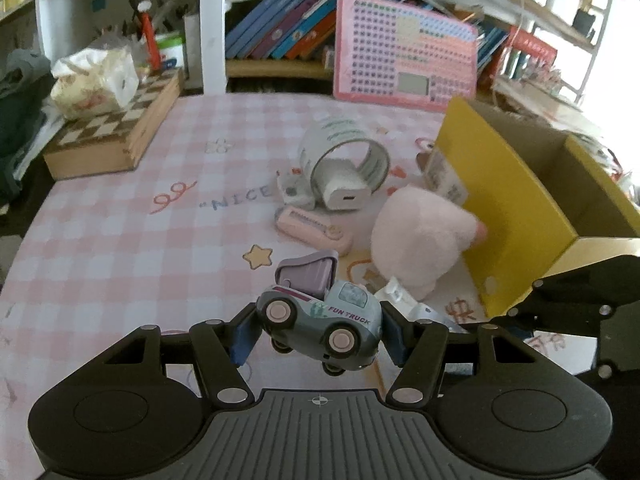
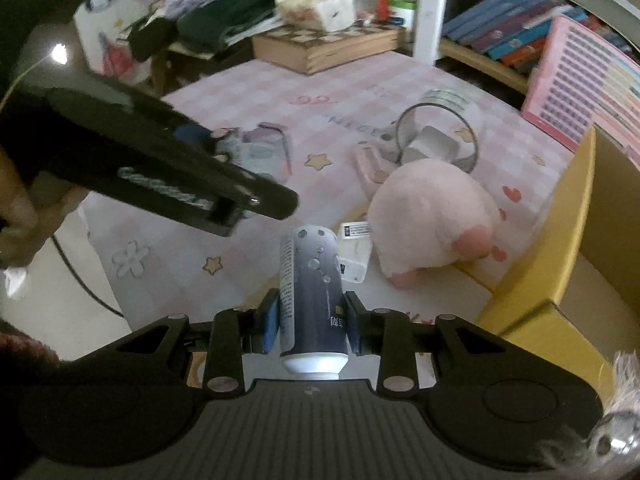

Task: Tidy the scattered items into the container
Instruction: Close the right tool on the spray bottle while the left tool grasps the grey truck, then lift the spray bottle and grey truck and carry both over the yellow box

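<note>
Pink-and-white checked cloth (image 1: 120, 220) covers the table, with a yellow cardboard box (image 1: 516, 208) open at its edge. Beside the box, the left gripper (image 1: 318, 334) clamps a small grey-blue plastic toy truck (image 1: 320, 316) clear of the cloth. Nearer the box, the right gripper (image 2: 312, 326) pinches a dark blue cylindrical can (image 2: 312, 292). A pink plush toy (image 1: 420, 236) lies against the box.

Daylight glare blown out at right, dim left edges, fisheye bending, slight motion blur
</note>
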`<state>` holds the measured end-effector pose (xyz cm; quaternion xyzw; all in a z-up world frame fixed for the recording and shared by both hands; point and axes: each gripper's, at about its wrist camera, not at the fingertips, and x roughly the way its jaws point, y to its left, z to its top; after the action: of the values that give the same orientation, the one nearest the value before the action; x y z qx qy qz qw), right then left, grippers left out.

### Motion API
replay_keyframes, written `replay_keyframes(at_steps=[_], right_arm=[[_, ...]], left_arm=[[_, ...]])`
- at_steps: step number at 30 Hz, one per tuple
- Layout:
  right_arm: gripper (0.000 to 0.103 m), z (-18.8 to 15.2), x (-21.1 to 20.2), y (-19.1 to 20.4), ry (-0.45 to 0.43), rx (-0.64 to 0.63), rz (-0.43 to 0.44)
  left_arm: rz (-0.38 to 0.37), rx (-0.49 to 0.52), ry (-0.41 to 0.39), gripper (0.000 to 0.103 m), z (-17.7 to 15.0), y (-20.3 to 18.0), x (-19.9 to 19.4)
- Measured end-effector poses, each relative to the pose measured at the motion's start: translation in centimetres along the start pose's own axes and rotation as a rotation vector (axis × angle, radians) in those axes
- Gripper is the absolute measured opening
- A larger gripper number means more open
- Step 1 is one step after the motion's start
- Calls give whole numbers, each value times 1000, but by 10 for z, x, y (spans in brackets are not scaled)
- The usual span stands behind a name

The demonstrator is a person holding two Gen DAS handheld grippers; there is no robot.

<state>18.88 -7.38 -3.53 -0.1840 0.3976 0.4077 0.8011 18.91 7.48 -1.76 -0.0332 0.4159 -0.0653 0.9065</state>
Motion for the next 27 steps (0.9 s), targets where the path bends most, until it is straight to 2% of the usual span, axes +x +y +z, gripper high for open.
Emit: replay_keyframes(at_steps=[8,18,27], right_arm=[[31,-6,-27,9,-23,61,-17],[31,-18,-75,18,-53,195,-39],[31,-26,-90,44,-73,220,-85]], left_arm=[[-67,-11,-34,62,-12,-5,-31],[-133,-27,-63,62,-27,-2,-72],[-181,10,-76,62,-41,-1,-89]])
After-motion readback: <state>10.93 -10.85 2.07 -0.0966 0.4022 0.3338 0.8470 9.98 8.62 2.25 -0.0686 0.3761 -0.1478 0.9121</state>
